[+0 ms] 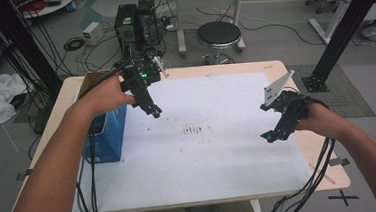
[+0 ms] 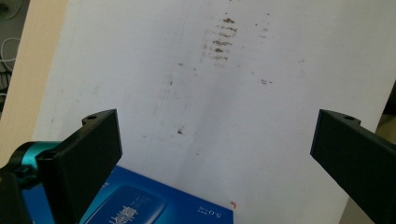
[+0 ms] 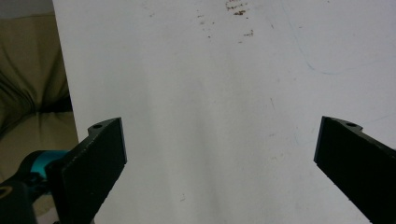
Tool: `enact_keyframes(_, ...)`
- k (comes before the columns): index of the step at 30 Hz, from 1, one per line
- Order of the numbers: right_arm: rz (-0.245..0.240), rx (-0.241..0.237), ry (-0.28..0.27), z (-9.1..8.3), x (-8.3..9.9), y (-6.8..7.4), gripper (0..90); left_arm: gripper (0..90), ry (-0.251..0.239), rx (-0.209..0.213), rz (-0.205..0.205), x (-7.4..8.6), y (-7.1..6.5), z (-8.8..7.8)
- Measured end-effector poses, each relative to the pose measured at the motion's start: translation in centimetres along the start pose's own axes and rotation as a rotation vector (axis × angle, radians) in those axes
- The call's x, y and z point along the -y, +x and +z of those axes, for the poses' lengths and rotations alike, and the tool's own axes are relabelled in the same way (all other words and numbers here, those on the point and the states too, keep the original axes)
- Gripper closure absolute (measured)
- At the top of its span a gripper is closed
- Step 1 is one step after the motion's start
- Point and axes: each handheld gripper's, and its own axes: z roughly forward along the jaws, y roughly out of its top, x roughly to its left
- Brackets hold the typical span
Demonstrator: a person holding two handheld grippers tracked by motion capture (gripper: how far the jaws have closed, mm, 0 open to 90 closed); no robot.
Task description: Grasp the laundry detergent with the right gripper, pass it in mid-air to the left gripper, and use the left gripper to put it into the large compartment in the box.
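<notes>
Nothing picked up yet. Left hand-held gripper (image 1: 155, 111) spread wide, up in the air just beside the blue box (image 1: 109, 134) at the desk's (image 1: 253, 67) left edge. Right hand-held gripper (image 1: 270, 137) spread wide too, holding nothing. Grabbing left to do.

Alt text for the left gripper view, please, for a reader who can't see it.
The left gripper hangs with its two black jaws wide apart and nothing between them, above a white sheet marked with small brown stains. A corner of a blue box with white lettering lies below, beside the left jaw.

Blue box (image 1: 107, 136) blocks left; sheet (image 1: 214, 154) ctr open.
</notes>
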Motion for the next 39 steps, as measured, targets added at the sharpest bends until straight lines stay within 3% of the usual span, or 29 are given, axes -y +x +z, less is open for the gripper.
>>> enact_keyframes(6,0.0,-0.006,0.007,0.2,-0.1,-0.2,1.4,2.0,-0.001,0.031,0.064,-0.9,-0.6,1.0)
enact_keyframes(11,-0.001,-0.008,0.009,0.2,-0.1,-0.3,1.4,2.0,0.004,0.04,0.073,-1.1,-0.5,1.6)
enact_keyframes(39,-0.008,-0.012,0.016,0.4,-0.5,-0.2,1.4,2.0,-0.008,0.034,0.058,-0.6,-0.4,1.8)
